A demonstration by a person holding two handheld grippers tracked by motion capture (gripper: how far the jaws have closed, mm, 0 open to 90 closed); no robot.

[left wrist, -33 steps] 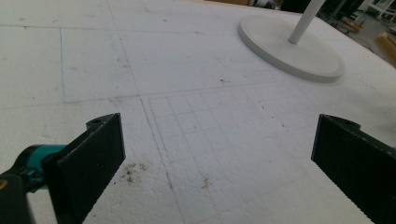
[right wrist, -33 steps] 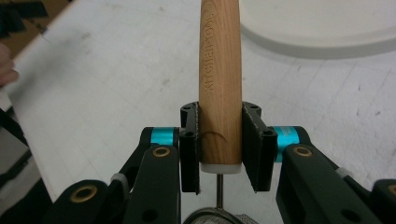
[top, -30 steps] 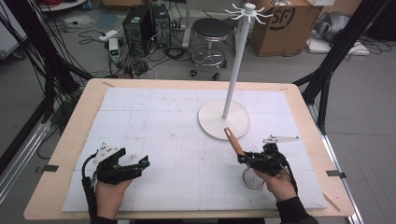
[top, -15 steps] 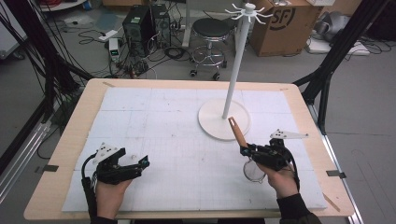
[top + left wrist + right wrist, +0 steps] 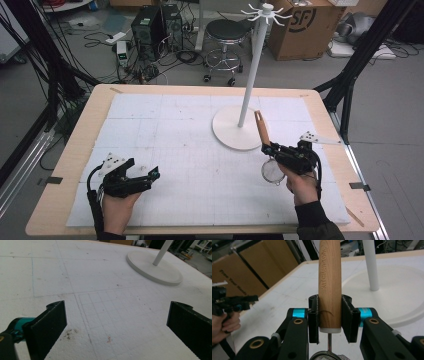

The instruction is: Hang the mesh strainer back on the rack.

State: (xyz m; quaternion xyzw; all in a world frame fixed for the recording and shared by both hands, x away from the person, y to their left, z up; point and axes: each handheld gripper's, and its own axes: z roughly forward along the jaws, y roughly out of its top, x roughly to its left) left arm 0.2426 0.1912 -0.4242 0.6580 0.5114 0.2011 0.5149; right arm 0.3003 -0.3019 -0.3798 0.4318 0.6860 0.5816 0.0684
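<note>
Black left gripper point(image 5: 142, 176) with flat ribbed pads point(image 5: 51, 323), teal joint sleeves, a grey three-cornered plate and a trailing black cable, black right gripper point(image 5: 270, 149) fitted with teal sleeves and brass-coloured rivets, a dark sleeve point(image 5: 316, 226) worn at the right wrist

"KITCHEN TOOL." embossed lengthwise on wooden handle point(image 5: 329, 285), read in right gripper view; letters run up handle, clamped between jaws of right claw point(image 5: 329, 320). "SF" in dark circle logo printed on cardboard box point(image 5: 300, 25) on floor beyond desk, high view. Black slanted print on brown cardboard box point(image 5: 235, 280) at left of right gripper view, too blurred to read with certainty. No other legible text.
</note>
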